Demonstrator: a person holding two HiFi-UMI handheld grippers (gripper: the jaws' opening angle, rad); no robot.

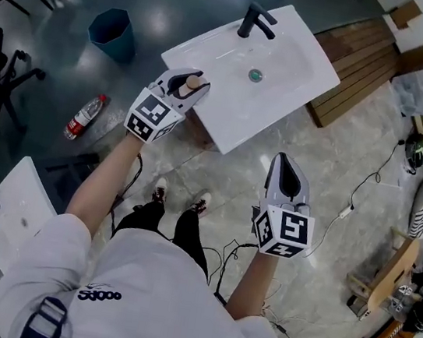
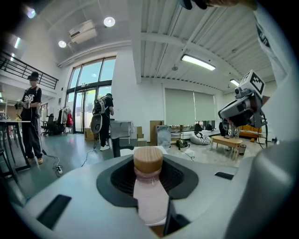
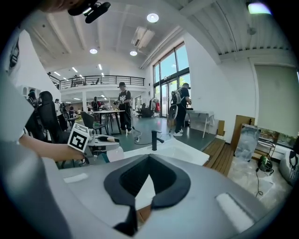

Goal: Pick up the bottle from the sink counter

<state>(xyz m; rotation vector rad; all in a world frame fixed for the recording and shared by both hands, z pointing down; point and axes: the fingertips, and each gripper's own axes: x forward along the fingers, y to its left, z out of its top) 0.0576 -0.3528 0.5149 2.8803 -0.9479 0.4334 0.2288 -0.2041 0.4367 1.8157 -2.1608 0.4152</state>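
Note:
A small pale pink bottle (image 1: 193, 84) with a wood-coloured cap is held upright between the jaws of my left gripper (image 1: 184, 87), over the left edge of the white sink counter (image 1: 297, 67). In the left gripper view the bottle (image 2: 150, 191) fills the gap between the pads, its cap (image 2: 148, 160) poking above them. My right gripper (image 1: 285, 167) hangs in front of the counter, over the floor, shut with nothing in it; in its own view the jaw tips (image 3: 149, 158) meet. That view also shows the left gripper (image 3: 98, 140) and the counter (image 3: 187, 150).
A black faucet (image 1: 255, 21) and a drain (image 1: 255, 75) sit on the counter. A blue bin (image 1: 114, 32) and a plastic bottle (image 1: 84, 116) are on the floor at left, a wooden pallet (image 1: 364, 69) behind right, another white sink (image 1: 16, 214) at lower left. Cables lie on the floor.

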